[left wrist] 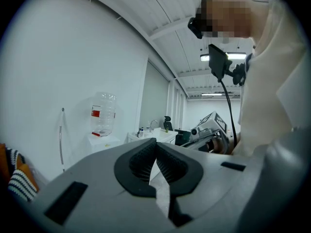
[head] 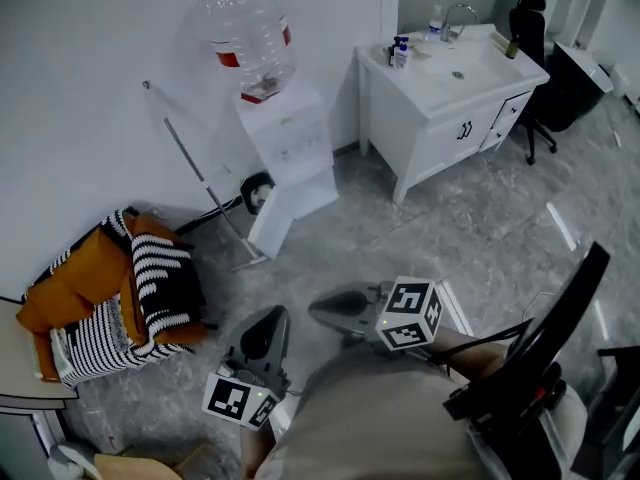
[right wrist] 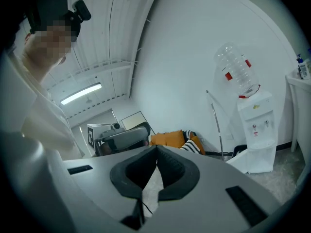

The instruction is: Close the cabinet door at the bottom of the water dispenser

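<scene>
Left gripper [head: 268,322] and right gripper [head: 322,309], both clamped shut and empty, far from the door [head: 276,218]; a hard shove could rock the dispenser [head: 292,146].

Plain white painted wall [head: 90,88] ran from 9 to 12 o'clock in the head view. Grey marbled tile floor [head: 470,228] spread from centre to 3 o'clock. White vanity cabinet with basin and chrome tap [head: 430,138] stood at 1 o'clock. Black swivel office chair [head: 528,28] stood just beside it at 2 o'clock. Heap of orange and black-and-white striped cushions [head: 160,278] lay at 8 o'clock. White panelled ceiling [right wrist: 97,42] carried a lit strip light [right wrist: 80,94].
</scene>
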`<state>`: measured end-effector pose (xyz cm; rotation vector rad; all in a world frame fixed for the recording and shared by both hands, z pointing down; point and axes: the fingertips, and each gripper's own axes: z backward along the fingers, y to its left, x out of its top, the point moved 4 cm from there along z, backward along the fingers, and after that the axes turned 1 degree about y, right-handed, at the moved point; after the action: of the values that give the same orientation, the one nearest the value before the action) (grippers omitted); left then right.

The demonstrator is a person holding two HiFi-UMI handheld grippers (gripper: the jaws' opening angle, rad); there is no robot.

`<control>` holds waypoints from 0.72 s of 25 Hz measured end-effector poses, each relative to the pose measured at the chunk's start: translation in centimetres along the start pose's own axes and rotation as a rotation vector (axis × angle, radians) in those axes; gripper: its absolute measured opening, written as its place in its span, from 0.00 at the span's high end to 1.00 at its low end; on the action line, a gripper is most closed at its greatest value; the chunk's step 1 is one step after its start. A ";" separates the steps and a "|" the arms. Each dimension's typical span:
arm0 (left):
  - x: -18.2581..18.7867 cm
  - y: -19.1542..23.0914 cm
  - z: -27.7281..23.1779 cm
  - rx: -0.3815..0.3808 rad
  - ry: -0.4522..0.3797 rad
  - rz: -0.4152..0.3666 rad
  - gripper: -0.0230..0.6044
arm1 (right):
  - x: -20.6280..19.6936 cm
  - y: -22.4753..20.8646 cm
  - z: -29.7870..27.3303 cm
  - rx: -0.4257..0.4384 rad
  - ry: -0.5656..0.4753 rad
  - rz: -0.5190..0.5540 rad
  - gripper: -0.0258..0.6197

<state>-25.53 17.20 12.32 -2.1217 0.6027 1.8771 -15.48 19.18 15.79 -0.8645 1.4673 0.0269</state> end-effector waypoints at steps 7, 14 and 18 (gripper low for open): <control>-0.6 -0.8 -1.0 -0.021 -0.005 0.007 0.98 | -0.3 0.0 1.2 -0.016 0.008 0.008 0.94; -0.8 1.2 -2.9 0.003 0.017 0.012 0.98 | 1.4 -2.5 0.7 -0.013 -0.006 -0.002 0.94; -0.2 1.5 -5.0 0.023 0.040 0.004 0.98 | 1.9 -4.0 1.1 0.015 0.008 -0.003 0.94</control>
<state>-21.80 13.73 13.39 -2.1493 0.6348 1.8251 -12.19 16.06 15.94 -0.8554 1.4722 0.0105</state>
